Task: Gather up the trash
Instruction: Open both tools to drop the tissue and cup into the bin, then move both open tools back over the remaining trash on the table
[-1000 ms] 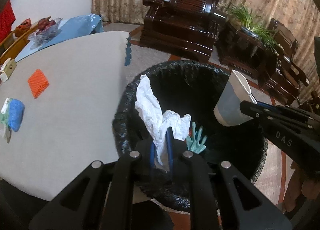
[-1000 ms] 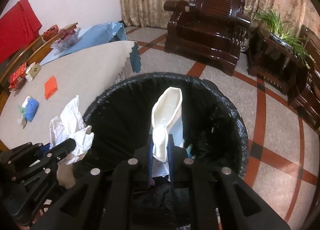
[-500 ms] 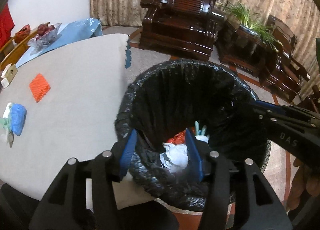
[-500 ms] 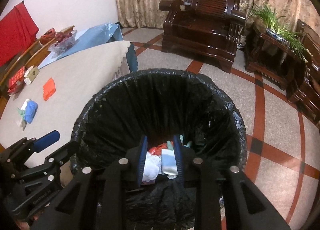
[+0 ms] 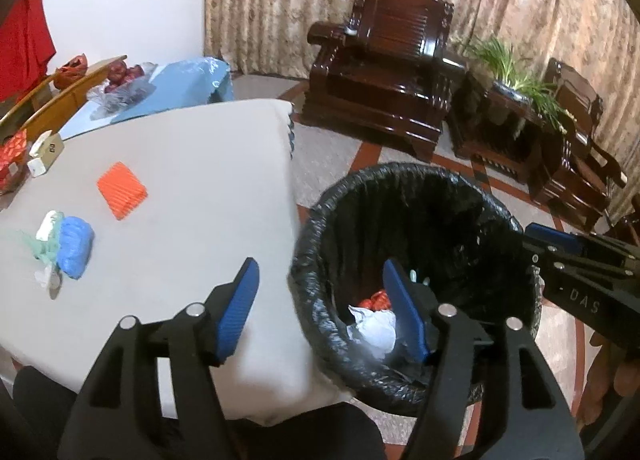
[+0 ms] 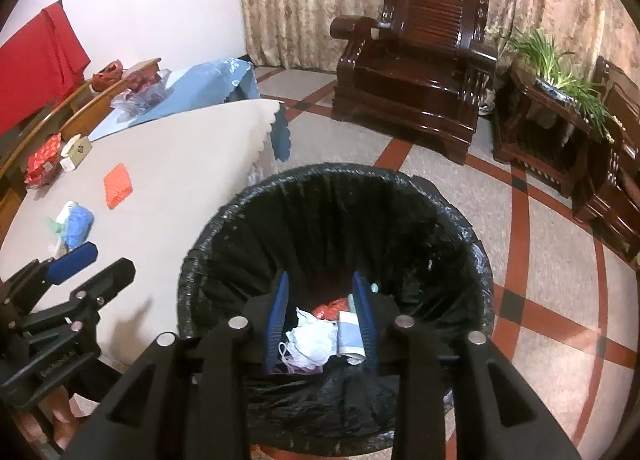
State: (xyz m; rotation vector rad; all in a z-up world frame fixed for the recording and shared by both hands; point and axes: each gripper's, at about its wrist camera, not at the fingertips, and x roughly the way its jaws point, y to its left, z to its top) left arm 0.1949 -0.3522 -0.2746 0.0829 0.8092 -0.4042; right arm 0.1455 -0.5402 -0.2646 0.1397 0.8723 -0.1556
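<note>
A bin with a black liner stands beside the cloth-covered table. At its bottom lie a crumpled white tissue, a flattened paper cup and a red wrapper. My right gripper hangs over the bin's mouth, its jaws opening with nothing gripped. My left gripper straddles the bin's left rim and the table edge, its jaws also opening and empty. An orange piece and a blue crumpled wad with pale scraps lie on the table.
A small box and a red packet sit at the table's far left. Behind it lies a blue cloth with bagged fruit. A dark wooden armchair and a plant stand stand beyond the bin on tiled floor.
Both grippers opened and let go: the white tissue and the paper cup dropped into the bin. Both have risen, and the left one has swung left toward the table.
</note>
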